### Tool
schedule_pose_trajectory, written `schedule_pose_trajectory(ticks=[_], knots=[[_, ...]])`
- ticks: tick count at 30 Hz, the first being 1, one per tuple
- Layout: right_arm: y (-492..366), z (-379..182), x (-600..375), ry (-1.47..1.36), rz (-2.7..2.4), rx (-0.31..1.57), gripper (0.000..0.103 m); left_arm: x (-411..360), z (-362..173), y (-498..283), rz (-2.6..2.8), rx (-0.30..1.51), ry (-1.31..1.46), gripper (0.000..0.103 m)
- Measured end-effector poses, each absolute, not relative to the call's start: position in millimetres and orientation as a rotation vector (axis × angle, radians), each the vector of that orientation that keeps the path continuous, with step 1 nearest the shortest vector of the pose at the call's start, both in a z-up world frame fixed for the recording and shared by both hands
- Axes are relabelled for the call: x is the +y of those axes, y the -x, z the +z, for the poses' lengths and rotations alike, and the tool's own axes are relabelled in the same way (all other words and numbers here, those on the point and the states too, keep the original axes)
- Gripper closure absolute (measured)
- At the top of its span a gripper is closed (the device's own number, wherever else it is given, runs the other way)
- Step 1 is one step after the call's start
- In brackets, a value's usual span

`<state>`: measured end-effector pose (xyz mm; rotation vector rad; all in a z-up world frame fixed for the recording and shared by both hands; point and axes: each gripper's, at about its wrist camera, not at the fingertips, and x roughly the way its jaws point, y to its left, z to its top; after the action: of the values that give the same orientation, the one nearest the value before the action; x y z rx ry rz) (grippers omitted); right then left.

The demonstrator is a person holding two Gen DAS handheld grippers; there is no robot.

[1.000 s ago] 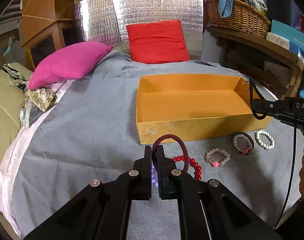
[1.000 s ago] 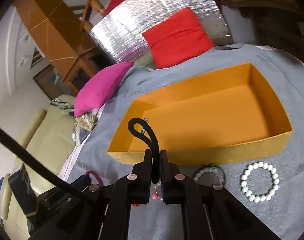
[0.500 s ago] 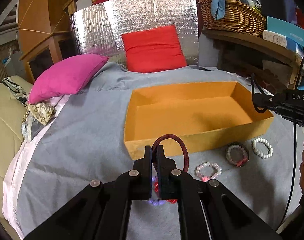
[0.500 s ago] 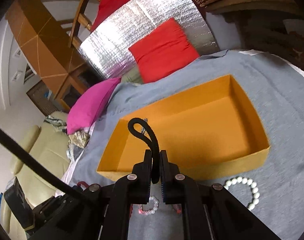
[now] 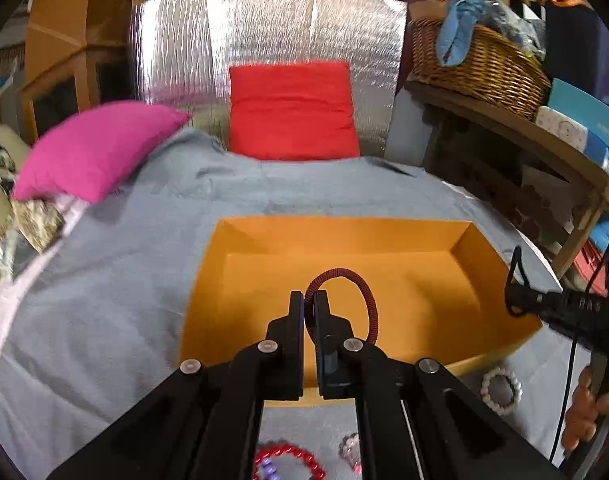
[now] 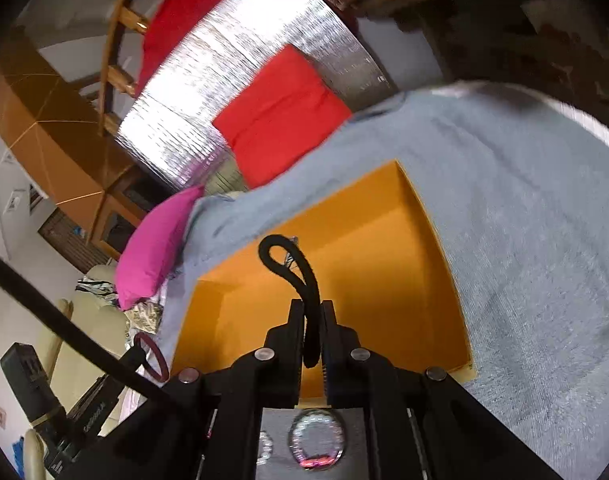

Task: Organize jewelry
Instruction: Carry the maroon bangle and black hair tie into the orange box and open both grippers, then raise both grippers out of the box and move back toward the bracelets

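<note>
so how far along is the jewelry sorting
Nothing lies in the orange box yet. In hand: the left gripper pinches a dark red cord bracelet and the right gripper a black cord bracelet, both over the box. Left: white bead bracelet, red bead bracelet, others.

We see an orange box (image 5: pixel 384 276) at centre frame on a grey cloth (image 5: pixel 104 300), a dark red ribbed cord bracelet (image 5: pixel 356 288), a black cord (image 6: pixel 300 276), and magenta (image 5: pixel 96 148) and red (image 5: pixel 292 116) pillows above.
</note>
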<state>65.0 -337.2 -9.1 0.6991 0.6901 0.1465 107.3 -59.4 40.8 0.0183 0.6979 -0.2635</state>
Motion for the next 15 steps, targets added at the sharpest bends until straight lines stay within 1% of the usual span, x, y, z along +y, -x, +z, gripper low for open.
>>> schedule_pose_trajectory(ticks=[2, 4, 6, 7, 8, 9, 10, 11, 15], knots=[[-73, -18, -335, -0.698, 0.144, 0.730, 0.095, -60, 33, -113, -0.256, 0.712, -0.008, 0.098], [-76, -23, -333, -0.696, 0.138, 0.752, 0.091, -62, 24, -119, -0.245, 0.738, -0.005, 0.098], [-76, -25, -331, -0.711, 0.139, 0.768, 0.091, -65, 19, -123, -0.246, 0.752, 0.001, 0.097], [-76, -26, -330, -0.709, 0.141, 0.772, 0.089, -67, 18, -123, -0.243, 0.755, 0.001, 0.092], [-76, -24, -328, -0.693, 0.136, 0.769, 0.089, -68, 18, -122, -0.241, 0.754, -0.003, 0.081], [-75, -22, -326, -0.675, 0.129, 0.764, 0.083, -68, 19, -120, -0.236, 0.746, -0.006, 0.074], [-74, -20, -325, -0.662, 0.125, 0.758, 0.078, -66, 21, -119, -0.229, 0.738, -0.006, 0.064], [-72, -17, -325, -0.659, 0.122, 0.746, 0.078, -65, 23, -114, -0.217, 0.722, -0.007, 0.062], [-55, -6, -333, -0.673, 0.126, 0.694, 0.078, -56, 27, -101, -0.208, 0.711, -0.022, 0.061]])
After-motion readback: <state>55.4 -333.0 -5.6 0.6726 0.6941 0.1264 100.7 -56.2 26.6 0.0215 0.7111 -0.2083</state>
